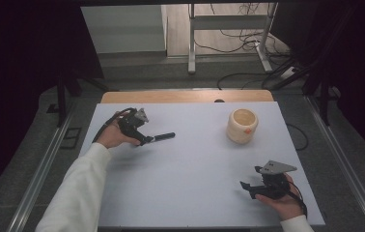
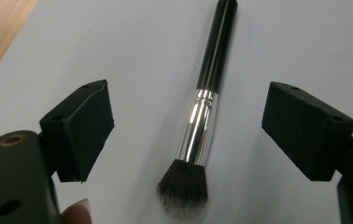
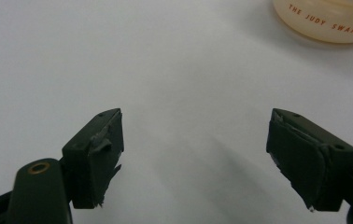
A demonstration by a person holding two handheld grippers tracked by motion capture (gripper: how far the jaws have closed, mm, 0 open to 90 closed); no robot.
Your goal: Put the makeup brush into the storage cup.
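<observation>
Right, left gripper (image 2: 188, 135) straddles the makeup brush (image 2: 202, 112) near the surface's (image 1: 190, 164) far-left corner; jaws apart, pads clear of it; handle runs straight ahead from the gripper, bristles nearest; right gripper (image 1: 258, 186) spread and empty by the near-right corner, well away.

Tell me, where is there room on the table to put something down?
The big bare patch lies mid-table, between the makeup brush, the cream cup and the right hand-held gripper. The near-left corner is bare too. It is crowded around the left hand-held gripper, whose open jaws straddle the brush.
</observation>
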